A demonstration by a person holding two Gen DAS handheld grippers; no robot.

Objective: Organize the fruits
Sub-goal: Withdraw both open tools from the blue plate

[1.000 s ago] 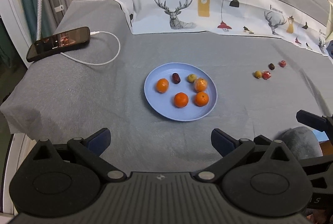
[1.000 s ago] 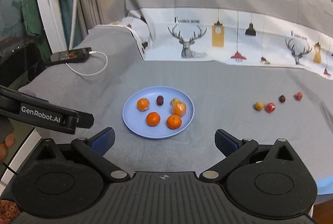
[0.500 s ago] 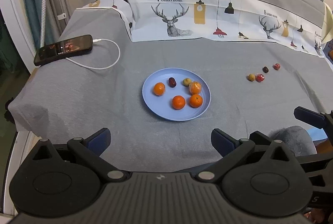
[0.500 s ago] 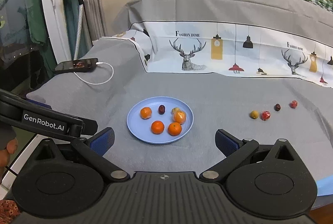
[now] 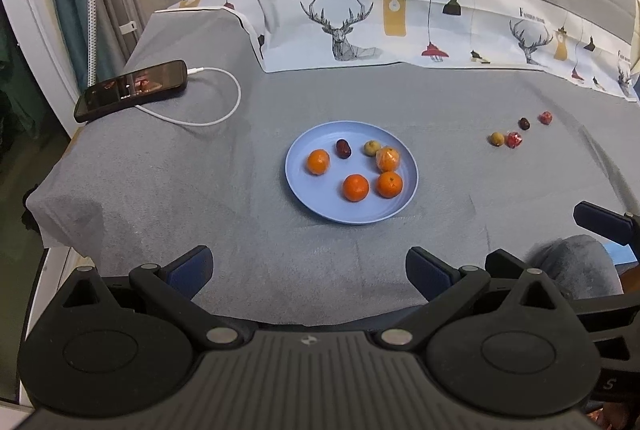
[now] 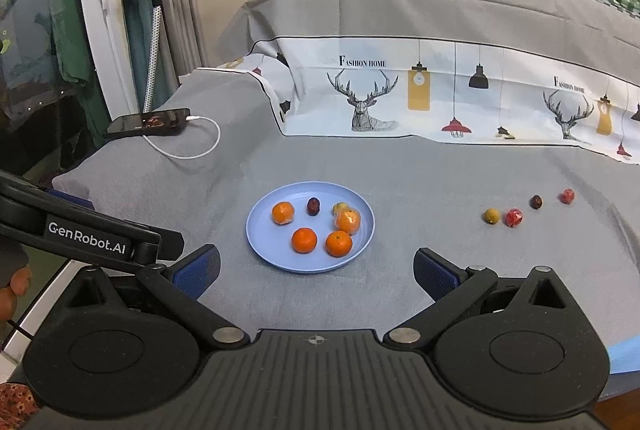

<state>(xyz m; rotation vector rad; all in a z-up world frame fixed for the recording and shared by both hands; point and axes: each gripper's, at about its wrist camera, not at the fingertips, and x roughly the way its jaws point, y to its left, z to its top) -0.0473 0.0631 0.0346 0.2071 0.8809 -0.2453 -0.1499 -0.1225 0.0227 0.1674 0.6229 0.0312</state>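
A light blue plate [image 5: 308, 204] [image 6: 264, 250] sits mid-table on the grey cloth. It holds several oranges [image 5: 355, 187] [image 6: 304, 240], a dark date [image 5: 343, 148] and a small yellow-green fruit [image 5: 371, 147]. To its right, a row of small fruits lies on the cloth: yellow-green [image 5: 497, 139] [image 6: 491, 216], red [image 5: 513, 140] [image 6: 514, 217], dark [image 5: 524, 123] and red [image 5: 545, 117]. My left gripper [image 5: 308, 268] is open and empty, near the front edge. My right gripper [image 6: 316, 270] is open and empty, also short of the plate.
A black phone [image 5: 132, 90] [image 6: 150, 122] with a white cable [image 5: 224, 110] lies at the far left corner. A printed deer cloth [image 5: 400, 26] drapes the back. The left gripper's body [image 6: 88, 234] shows at left in the right wrist view.
Both grippers have pulled back and risen, so the plate and fruits look smaller and farther. Nothing on the table has moved. Both jaws stay open.
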